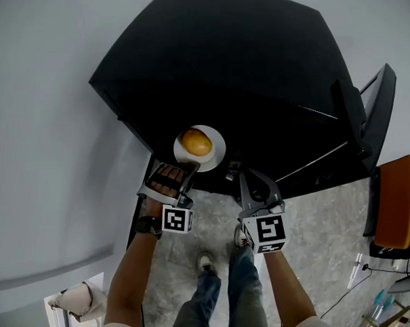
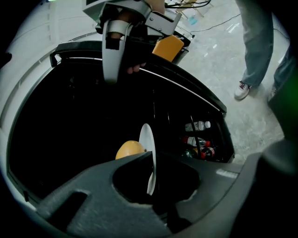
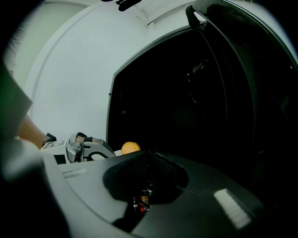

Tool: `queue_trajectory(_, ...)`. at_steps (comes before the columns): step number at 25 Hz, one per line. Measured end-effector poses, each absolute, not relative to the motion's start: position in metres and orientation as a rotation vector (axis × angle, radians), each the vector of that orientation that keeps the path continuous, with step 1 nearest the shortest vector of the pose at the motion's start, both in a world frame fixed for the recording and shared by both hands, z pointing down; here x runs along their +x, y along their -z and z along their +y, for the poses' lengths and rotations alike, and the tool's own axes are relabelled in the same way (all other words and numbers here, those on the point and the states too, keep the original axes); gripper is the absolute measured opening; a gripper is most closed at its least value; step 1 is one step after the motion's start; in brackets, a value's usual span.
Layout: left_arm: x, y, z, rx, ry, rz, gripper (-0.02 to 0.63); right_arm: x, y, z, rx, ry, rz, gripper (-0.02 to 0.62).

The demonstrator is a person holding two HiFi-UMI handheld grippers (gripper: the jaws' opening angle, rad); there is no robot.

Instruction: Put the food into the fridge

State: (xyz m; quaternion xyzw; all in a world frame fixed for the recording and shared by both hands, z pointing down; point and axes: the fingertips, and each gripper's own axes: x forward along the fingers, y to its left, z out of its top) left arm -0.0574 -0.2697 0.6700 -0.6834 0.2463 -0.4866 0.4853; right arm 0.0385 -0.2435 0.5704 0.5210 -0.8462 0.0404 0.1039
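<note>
The left gripper [image 1: 189, 168] is clamped on the rim of a white plate [image 1: 218, 152] – the left gripper view shows the rim pinched edge-on between its jaws. A round orange food [image 1: 195, 142] sits on the plate, held at the open front of the black fridge [image 1: 221, 57], whose door [image 1: 372, 111] stands open at the right. The right gripper [image 1: 245, 178] is just beside it, jaws together with nothing between them. Bottles [image 2: 199, 138] show in the dark interior – past the plate
</note>
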Motion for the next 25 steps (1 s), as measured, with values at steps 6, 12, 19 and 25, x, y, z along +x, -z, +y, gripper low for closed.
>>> queue_trajectory(6,-0.055,-0.681,-0.276,-1.689,1.174,0.619,0.017,0.041,-0.577,-0.247,1.535,-0.123,-2.484,0.006)
queue_trajectory(12,-0.058,-0.689,-0.285,-1.681,1.21,0.614,0.014,0.046,-0.586,-0.249,1.548,-0.163,-2.474,0.006)
queue_trajectory(19,-0.055,-0.692,-0.293,-1.723,1.254,0.629,0.023,0.044,-0.586,-0.251,1.552,-0.186,-2.479,0.006)
queue_trajectory(25,-0.054,-0.696,-0.305,-1.778,1.323,0.61,0.028,0.043,-0.585,-0.254,1.546,-0.202,-2.488,0.006)
